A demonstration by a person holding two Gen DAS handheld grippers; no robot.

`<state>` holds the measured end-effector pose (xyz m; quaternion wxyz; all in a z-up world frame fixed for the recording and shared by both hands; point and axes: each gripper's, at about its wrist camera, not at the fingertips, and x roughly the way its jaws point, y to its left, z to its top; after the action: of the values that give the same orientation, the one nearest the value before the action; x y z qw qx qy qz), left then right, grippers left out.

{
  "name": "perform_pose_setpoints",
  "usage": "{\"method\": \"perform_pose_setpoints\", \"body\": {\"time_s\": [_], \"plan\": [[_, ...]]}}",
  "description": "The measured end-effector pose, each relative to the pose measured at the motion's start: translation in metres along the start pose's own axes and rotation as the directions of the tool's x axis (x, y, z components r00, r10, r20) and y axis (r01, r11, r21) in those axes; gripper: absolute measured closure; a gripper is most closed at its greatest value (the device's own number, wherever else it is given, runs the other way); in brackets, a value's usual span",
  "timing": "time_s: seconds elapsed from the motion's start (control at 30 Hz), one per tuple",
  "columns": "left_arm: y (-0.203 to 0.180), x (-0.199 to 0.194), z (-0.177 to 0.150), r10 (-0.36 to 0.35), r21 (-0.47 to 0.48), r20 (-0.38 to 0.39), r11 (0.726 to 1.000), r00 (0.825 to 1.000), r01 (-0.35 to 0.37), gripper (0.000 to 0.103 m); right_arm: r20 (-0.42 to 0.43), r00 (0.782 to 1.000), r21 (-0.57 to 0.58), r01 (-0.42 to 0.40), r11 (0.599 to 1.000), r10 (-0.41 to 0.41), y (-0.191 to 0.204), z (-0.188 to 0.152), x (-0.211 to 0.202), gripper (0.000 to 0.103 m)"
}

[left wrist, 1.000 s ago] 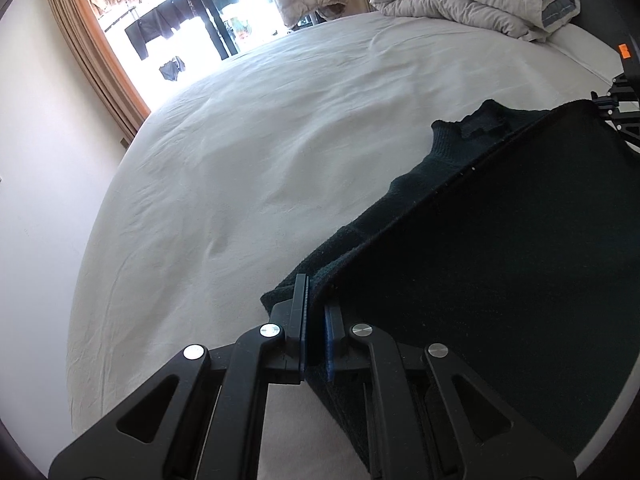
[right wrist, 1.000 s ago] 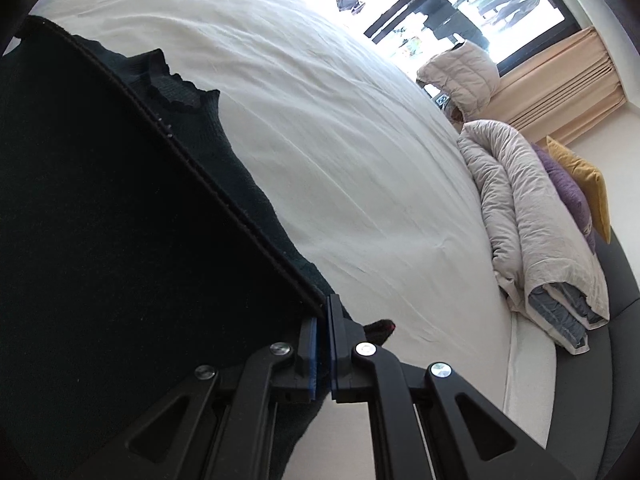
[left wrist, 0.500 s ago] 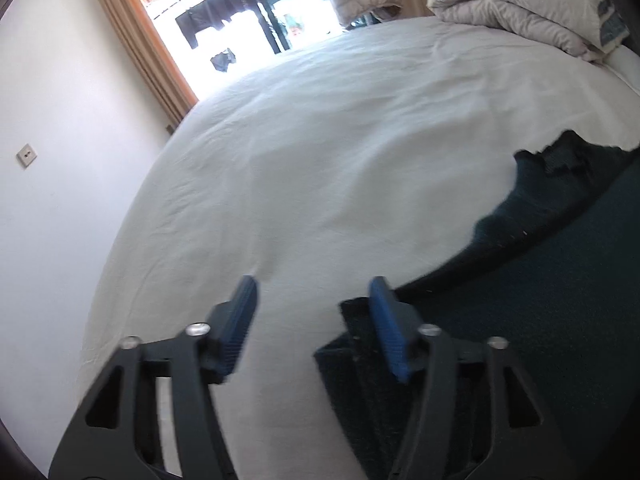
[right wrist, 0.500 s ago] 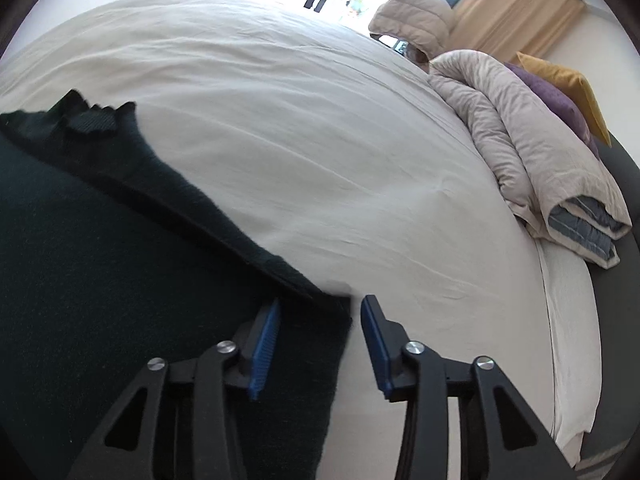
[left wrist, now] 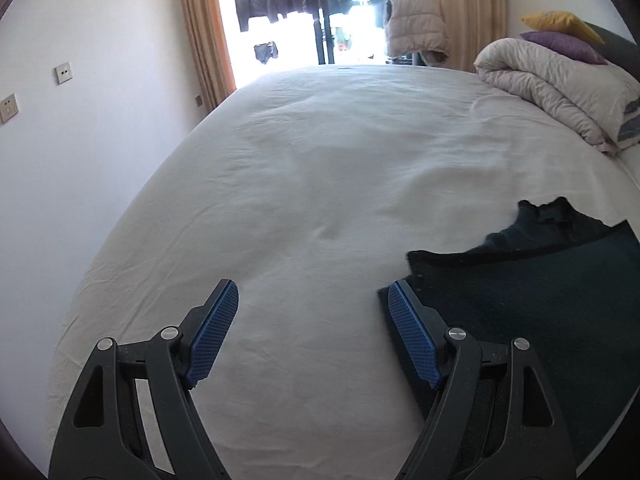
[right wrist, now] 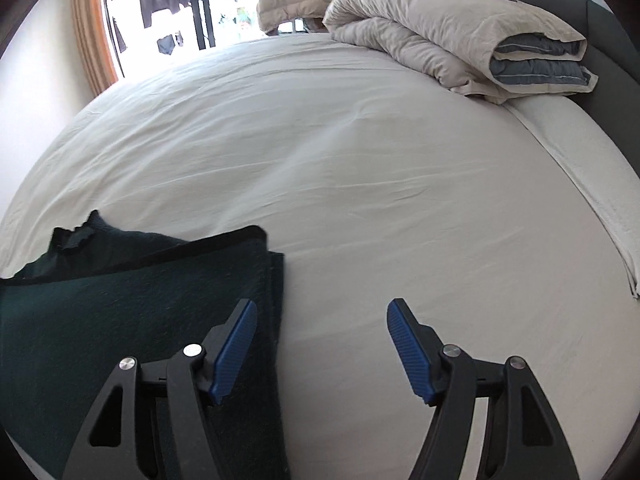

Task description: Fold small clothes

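Observation:
A dark green knitted garment [left wrist: 520, 300] lies folded flat on the white bed sheet [left wrist: 320, 184], its ragged collar at the far edge. My left gripper [left wrist: 312, 292] is open above bare sheet, just left of the garment's left edge, with nothing between its blue pads [left wrist: 412, 340]. In the right wrist view the same garment [right wrist: 132, 300] fills the lower left. My right gripper [right wrist: 322, 308] hangs over its right edge, jaws still opening, one fingertip [right wrist: 236, 344] over the cloth and the other over sheet. Neither gripper holds anything.
A rolled beige duvet [right wrist: 440, 28] with purple and yellow pillows [left wrist: 560, 36] lies at the head of the bed. A padded jacket [left wrist: 416, 24] hangs by the bright balcony door. A white wall with sockets [left wrist: 64, 72] borders the bed's left side.
Both grippers were shut on the garment's raised corners a second ago. They let go, opened wide and drew back; the garment dropped flat onto the sheet. Both wrists rolled level.

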<state>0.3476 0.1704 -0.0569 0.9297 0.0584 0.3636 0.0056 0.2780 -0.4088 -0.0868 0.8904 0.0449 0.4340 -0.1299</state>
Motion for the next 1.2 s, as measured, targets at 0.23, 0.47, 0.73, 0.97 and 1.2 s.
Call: {"method": "perform_pose_setpoints", "body": {"time_s": [0.23, 0.47, 0.73, 0.97, 1.2], "plan": [[-0.088, -0.026, -0.009, -0.046, 0.208, 0.048, 0.978, 0.998, 0.035, 0.025, 0.111, 0.982, -0.063, -0.149, 0.987, 0.156, 0.036, -0.015, -0.035, 0.036], [-0.112, 0.009, -0.05, 0.027, 0.285, -0.076, 0.959, 0.997, -0.005, 0.025, 0.042, 0.96, -0.061, -0.274, 0.96, 0.277, 0.055, -0.049, -0.03, 0.038], [-0.096, 0.012, -0.062, 0.017, 0.225, -0.061, 0.974, 0.998, -0.002, 0.022, 0.067, 0.981, 0.106, -0.188, 0.976, 0.182, 0.006, -0.068, -0.032, 0.05], [-0.092, 0.002, -0.075, 0.042, 0.222, -0.054, 0.975, 0.998, -0.029, 0.021, 0.139, 0.947, 0.039, -0.297, 0.954, 0.289, 0.034, -0.077, -0.061, 0.044], [-0.093, 0.002, -0.084, 0.051, 0.202, -0.067, 0.979, 0.996, -0.037, 0.021, 0.099, 0.951, 0.121, -0.305, 0.945, 0.294, 0.035, -0.098, -0.031, 0.041]]}}
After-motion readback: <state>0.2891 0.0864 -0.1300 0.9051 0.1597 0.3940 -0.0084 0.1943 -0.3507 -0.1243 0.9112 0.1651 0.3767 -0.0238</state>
